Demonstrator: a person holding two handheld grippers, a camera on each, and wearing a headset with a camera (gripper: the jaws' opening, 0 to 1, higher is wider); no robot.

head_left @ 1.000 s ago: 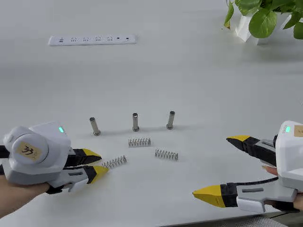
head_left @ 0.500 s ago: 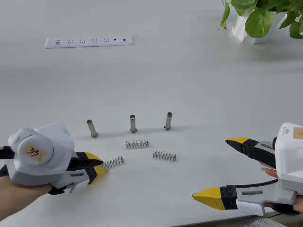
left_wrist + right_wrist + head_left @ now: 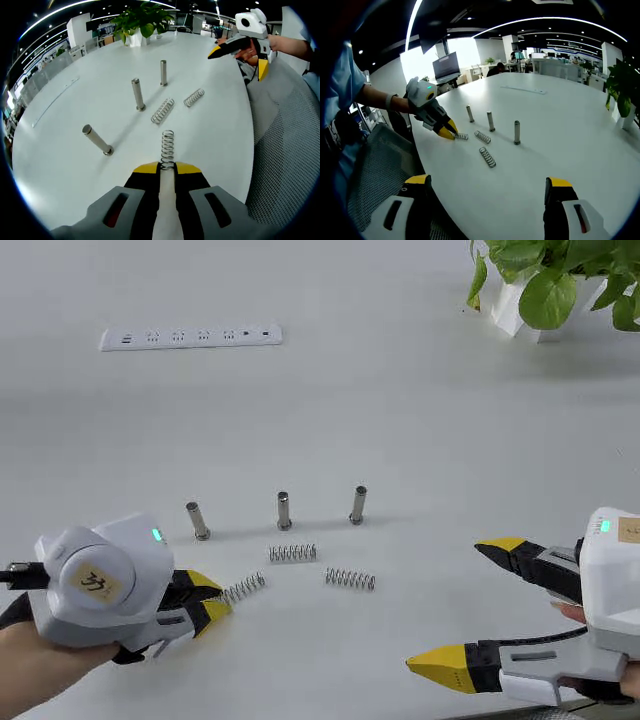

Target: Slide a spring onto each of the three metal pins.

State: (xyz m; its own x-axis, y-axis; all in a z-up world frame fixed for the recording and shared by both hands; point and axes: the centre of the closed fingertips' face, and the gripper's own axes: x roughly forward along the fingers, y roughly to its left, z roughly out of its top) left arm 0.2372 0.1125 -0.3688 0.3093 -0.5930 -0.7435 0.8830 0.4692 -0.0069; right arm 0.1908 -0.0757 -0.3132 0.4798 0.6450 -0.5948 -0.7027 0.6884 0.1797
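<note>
Three upright metal pins [image 3: 197, 521] [image 3: 284, 511] [image 3: 358, 505] stand in a row on the white table. In front of them lie two loose springs [image 3: 292, 553] [image 3: 350, 579]. A third spring [image 3: 244, 588] lies on the table at the left, and my left gripper [image 3: 212, 600] is shut on its near end. The left gripper view has that spring [image 3: 167, 146] running straight out from the closed yellow tips [image 3: 167, 166] towards the pins [image 3: 97, 140] [image 3: 137, 94]. My right gripper [image 3: 462, 606] is wide open and holds nothing, off to the right of the springs.
A white power strip [image 3: 190, 336] lies at the far left of the table. A potted plant [image 3: 550, 280] stands at the far right corner. The table's front edge runs just below both grippers.
The left gripper's jaws have shut on the end of the leftmost spring. The head camera has shifted a little. The right gripper has stayed open in about the same place.
</note>
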